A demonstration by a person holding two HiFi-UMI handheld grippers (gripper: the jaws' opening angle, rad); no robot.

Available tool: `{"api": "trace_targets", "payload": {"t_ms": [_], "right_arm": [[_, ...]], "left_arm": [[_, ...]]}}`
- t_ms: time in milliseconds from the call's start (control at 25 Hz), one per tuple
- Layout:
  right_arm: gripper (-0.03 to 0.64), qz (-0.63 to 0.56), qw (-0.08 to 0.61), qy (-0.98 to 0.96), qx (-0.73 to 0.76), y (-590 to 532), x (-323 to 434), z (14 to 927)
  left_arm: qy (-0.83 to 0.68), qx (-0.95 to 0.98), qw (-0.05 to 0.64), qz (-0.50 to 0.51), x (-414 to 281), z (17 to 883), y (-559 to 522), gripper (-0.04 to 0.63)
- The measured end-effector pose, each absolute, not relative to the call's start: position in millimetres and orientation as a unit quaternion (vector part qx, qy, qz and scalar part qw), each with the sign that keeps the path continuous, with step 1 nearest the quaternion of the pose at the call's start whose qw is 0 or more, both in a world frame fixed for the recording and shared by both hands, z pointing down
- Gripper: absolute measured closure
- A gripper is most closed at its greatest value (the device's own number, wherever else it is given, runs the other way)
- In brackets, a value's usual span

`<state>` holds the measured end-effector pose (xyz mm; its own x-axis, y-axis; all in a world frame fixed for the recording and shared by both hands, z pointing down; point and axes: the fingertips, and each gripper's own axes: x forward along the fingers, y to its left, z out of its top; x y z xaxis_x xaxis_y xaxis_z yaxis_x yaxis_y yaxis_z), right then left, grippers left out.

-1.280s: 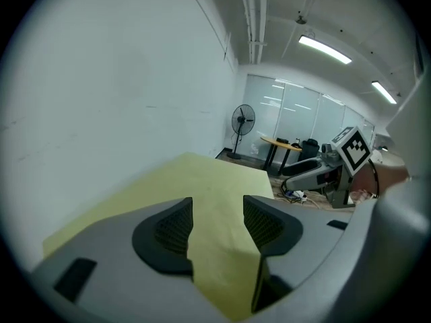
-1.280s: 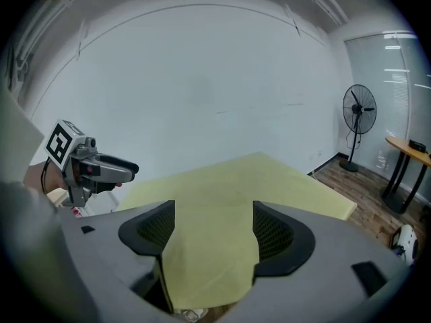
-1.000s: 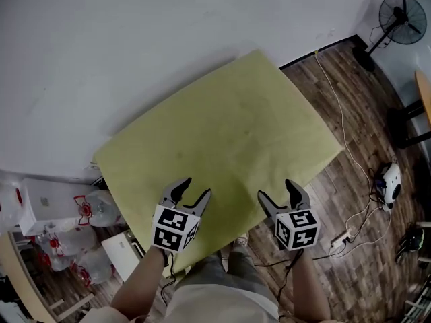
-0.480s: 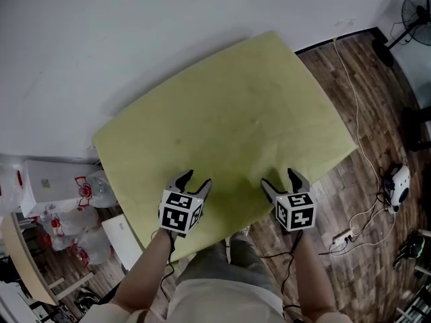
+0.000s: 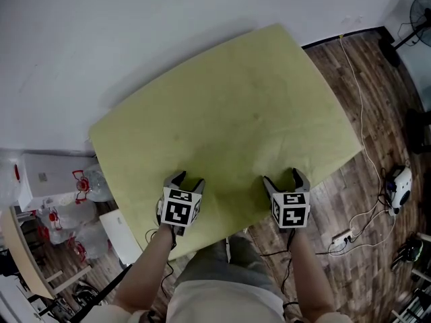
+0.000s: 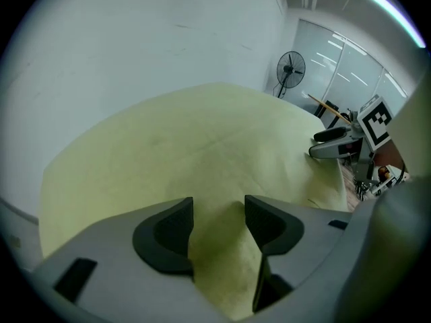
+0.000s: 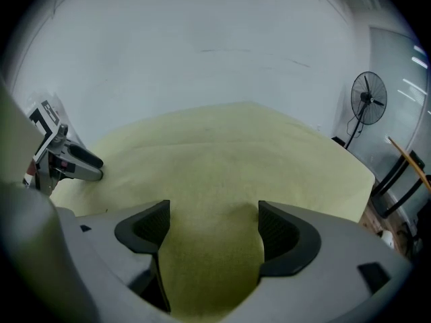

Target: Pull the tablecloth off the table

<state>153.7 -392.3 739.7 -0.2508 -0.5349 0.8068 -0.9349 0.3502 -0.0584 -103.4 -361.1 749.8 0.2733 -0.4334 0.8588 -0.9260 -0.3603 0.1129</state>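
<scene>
Cloth: the pale yellow-green fabric tablecloth [image 5: 229, 113] lies spread flat, with both grippers at its near edge.
Left gripper [image 5: 183, 179]: its jaws are closer together than a second ago and now pinch a raised fold of the cloth.
Right gripper [image 5: 283, 178]: its jaws remain wide apart, straddling the cloth.

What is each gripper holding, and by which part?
The left gripper pinches a fold of the tablecloth near its front edge. The right gripper, jaws wider, straddles another fold; its hold cannot be told.
</scene>
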Motion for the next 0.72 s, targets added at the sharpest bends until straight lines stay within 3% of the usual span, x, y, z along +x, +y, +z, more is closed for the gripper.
{"api": "trace_targets", "payload": {"t_ms": [200, 320, 400, 640, 720], "right_arm": [[0.216, 0.273, 0.354, -0.737, 0.507, -394.5, 153.0, 739.8], [0.238, 0.269, 0.352, -0.741, 0.505, -394.0, 148.8, 738.5], [0.294, 0.266, 0.348, -0.746, 0.503, -393.5, 144.1, 737.3], [0.557, 0.259, 0.359, -0.763, 0.472, -389.2, 119.1, 738.5], [0.575, 0.267, 0.346, -0.764, 0.474, -387.7, 115.5, 737.8]], "left_arm": [[-0.475, 0.722, 0.320, 0.389, -104.5, 757.6, -361.2, 0.349], [-0.477, 0.726, 0.311, 0.385, -101.5, 755.7, -361.5, 0.389], [-0.475, 0.730, 0.305, 0.385, -97.1, 750.0, -365.0, 0.433], [-0.480, 0.732, 0.338, 0.345, -86.9, 747.3, -367.9, 0.555], [-0.483, 0.731, 0.354, 0.328, -86.3, 746.4, -367.0, 0.574]]}}
